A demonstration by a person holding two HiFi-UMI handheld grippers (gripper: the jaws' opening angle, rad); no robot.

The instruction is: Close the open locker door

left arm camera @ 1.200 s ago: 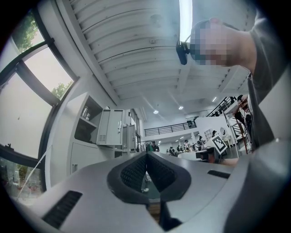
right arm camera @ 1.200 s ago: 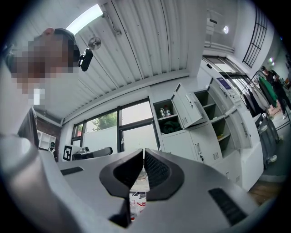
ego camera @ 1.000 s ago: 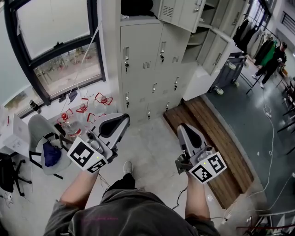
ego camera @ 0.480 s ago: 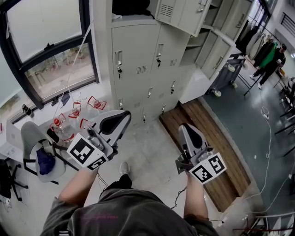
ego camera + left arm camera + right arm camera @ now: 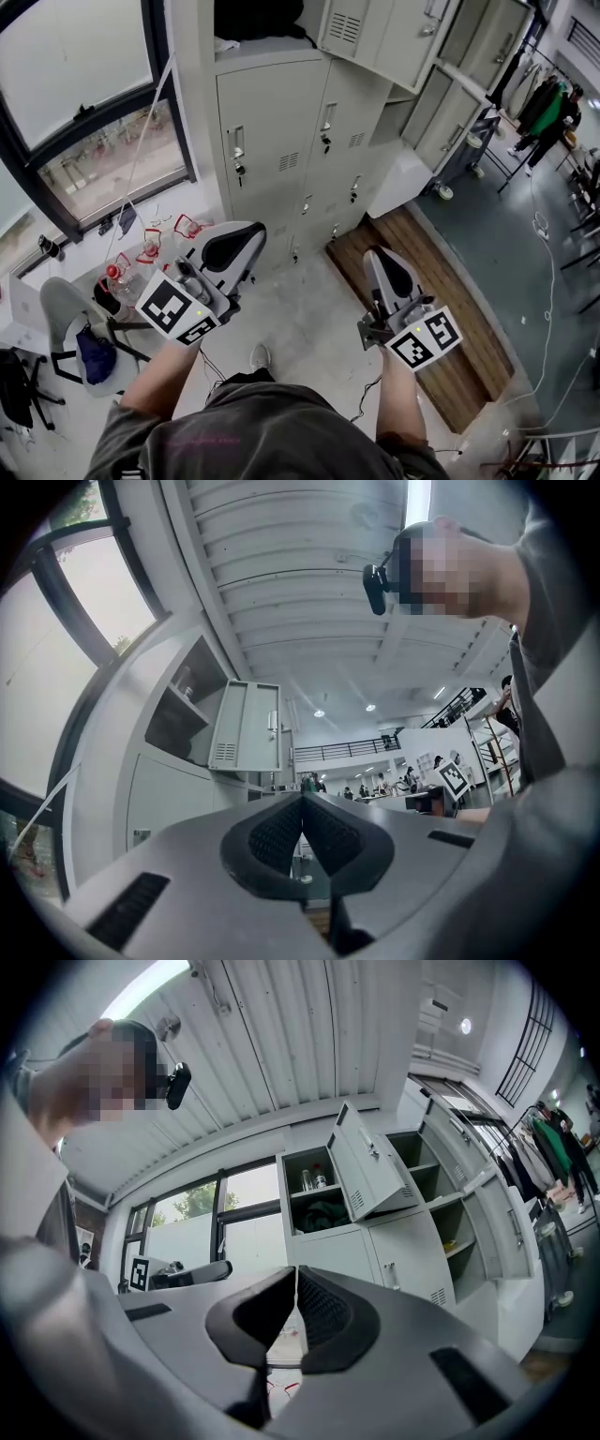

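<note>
A bank of grey lockers (image 5: 281, 131) stands ahead of me. One upper locker door (image 5: 375, 33) hangs open, and in the right gripper view this door (image 5: 366, 1171) swings out from a compartment with dark cloth and bottles inside. In the left gripper view the same open door (image 5: 246, 726) shows up to the left. My left gripper (image 5: 234, 246) (image 5: 302, 803) is shut and holds nothing. My right gripper (image 5: 389, 267) (image 5: 296, 1274) is shut too and is also empty. Both point at the lockers, well short of them and below the open door.
More locker doors (image 5: 464, 75) stand open further right. A wooden platform (image 5: 441, 300) lies on the floor at the right. Water bottles with red handles (image 5: 150, 248) and a chair (image 5: 70, 323) stand by the window (image 5: 84, 122). A person (image 5: 553, 117) stands by a clothes rack.
The lockers have come nearer and fill more of the head view. Both grippers have moved towards them together and have stayed shut. The chair and bottles have slid towards the lower left.
</note>
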